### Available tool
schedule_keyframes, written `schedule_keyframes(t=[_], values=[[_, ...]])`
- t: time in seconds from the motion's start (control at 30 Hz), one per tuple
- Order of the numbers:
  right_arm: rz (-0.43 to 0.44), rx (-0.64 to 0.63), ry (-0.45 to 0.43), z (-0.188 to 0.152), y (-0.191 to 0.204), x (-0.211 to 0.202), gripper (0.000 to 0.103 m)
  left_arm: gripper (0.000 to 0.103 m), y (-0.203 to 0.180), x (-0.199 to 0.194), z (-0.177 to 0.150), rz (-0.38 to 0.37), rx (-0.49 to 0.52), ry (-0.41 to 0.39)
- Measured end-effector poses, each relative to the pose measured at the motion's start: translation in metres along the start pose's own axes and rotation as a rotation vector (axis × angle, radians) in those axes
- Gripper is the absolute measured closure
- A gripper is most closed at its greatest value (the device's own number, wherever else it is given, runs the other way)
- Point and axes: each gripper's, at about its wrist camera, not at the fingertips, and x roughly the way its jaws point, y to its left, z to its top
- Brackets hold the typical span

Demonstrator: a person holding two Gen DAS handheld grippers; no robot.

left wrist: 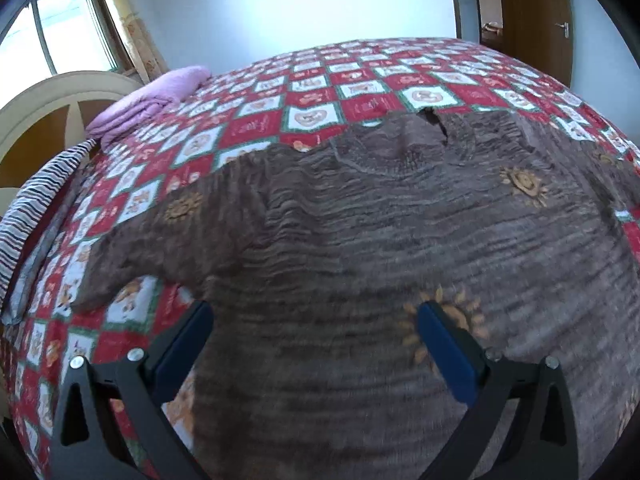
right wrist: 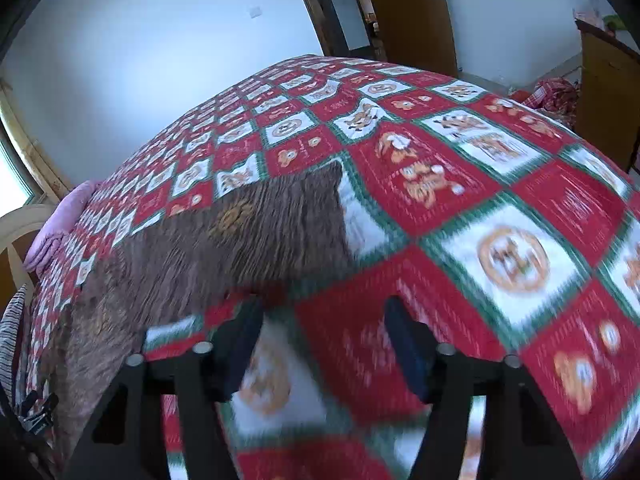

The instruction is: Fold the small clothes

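A brown sweater [left wrist: 360, 216] lay spread flat on the checked bedspread [left wrist: 260, 120], neck far, both sleeves out to the sides. The left gripper [left wrist: 316, 320] hovered over the body's near left part, fingers released, nothing between them. The right gripper [right wrist: 324, 320] hung over bare bedspread just right of the right sleeve [right wrist: 260, 220], jaws apart and empty. The first fold seemed about to begin. Next, each gripper likely needed to drop onto a sleeve edge and pinch it.
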Motion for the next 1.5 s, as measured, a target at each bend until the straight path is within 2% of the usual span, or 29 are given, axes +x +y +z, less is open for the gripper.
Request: schedule_keyframes(t=[0.2, 0.33, 0.37, 0.4, 0.43, 0.6, 0.7, 0.87, 1.03, 1.23, 1.43, 1.5], values=[[-0.017, 0.002, 0.037, 0.035, -0.001, 0.046, 0.052, 0.0, 0.001, 0.025, 0.01, -0.014, -0.04, 0.063], [-0.028, -0.045, 0.039, 0.042, 0.009, 0.065, 0.053, 0.0, 0.003, 0.039, 0.008, -0.047, -0.075, 0.107], [-0.022, -0.073, 0.042, 0.043, 0.014, 0.067, 0.069, 0.0, 0.004, 0.04, 0.007, -0.057, -0.088, 0.107], [-0.012, -0.095, 0.052, 0.042, 0.018, 0.07, 0.091, 0.0, 0.004, 0.042, 0.007, -0.067, -0.1, 0.108], [0.001, -0.103, 0.066, 0.041, 0.021, 0.072, 0.094, 0.0, 0.005, 0.042, 0.006, -0.077, -0.113, 0.109], [-0.013, -0.109, 0.049, 0.047, 0.025, 0.065, 0.095, 0.0, 0.005, 0.04, 0.003, -0.087, -0.128, 0.092], [-0.014, -0.115, 0.006, 0.058, 0.034, 0.048, 0.096, 0.0, 0.008, 0.038, 0.003, -0.113, -0.129, 0.085], [-0.001, -0.186, -0.079, 0.079, 0.074, 0.009, 0.096, 0.0, 0.027, 0.028, 0.001, -0.171, -0.207, 0.013], [0.02, -0.307, -0.14, 0.088, 0.136, -0.023, 0.096, 0.0, 0.046, 0.026, -0.004, -0.229, -0.3, -0.023], [0.079, -0.422, -0.149, 0.081, 0.214, -0.045, 0.096, 0.0, 0.058, 0.031, -0.007, -0.283, -0.361, -0.031], [0.145, -0.548, -0.124, 0.052, 0.294, -0.039, 0.096, 0.0, 0.062, 0.03, -0.012, -0.317, -0.386, -0.045], [0.219, -0.571, -0.067, 0.036, 0.322, -0.023, 0.095, 0.0, 0.062, 0.03, -0.012, -0.316, -0.384, -0.045]])
